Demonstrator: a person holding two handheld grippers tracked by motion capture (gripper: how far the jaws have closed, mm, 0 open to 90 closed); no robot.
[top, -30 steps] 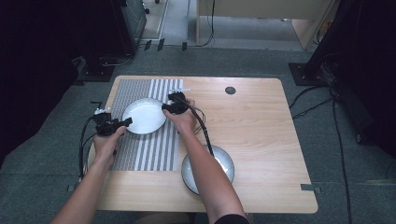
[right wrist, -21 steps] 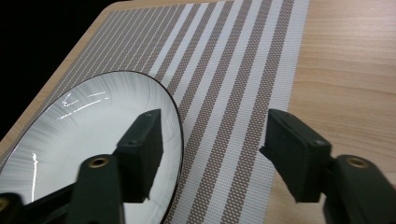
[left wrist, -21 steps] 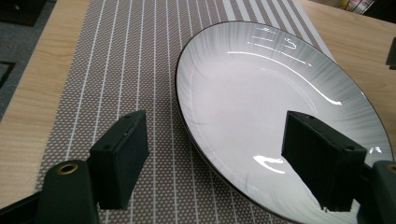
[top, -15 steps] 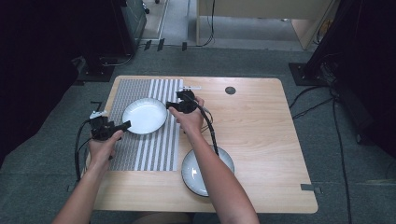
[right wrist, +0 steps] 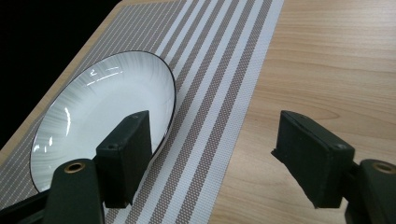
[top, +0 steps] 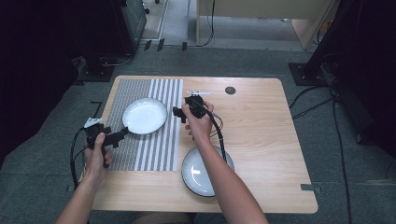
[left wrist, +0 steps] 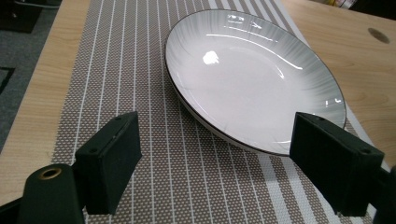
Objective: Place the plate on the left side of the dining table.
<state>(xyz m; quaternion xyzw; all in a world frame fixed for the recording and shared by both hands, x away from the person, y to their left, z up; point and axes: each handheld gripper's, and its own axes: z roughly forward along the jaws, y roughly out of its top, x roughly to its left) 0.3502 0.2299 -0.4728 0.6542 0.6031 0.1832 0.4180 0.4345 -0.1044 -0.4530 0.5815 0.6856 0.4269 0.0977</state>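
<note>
Both grippers are hanging with jaws apart, having just been opening: left gripper (top: 122, 134) and right gripper (top: 178, 114) flanking the round white plate (top: 144, 115), sitting free on the striped placemat (top: 154, 154).

One overhead camera, two riding close on the grippers

The high view looks down on the wooden table (top: 261, 140); both gripper views face, close and low, the shared white dark-rimmed plate (left wrist: 252, 74) on the striped placemat (right wrist: 219, 93).
</note>
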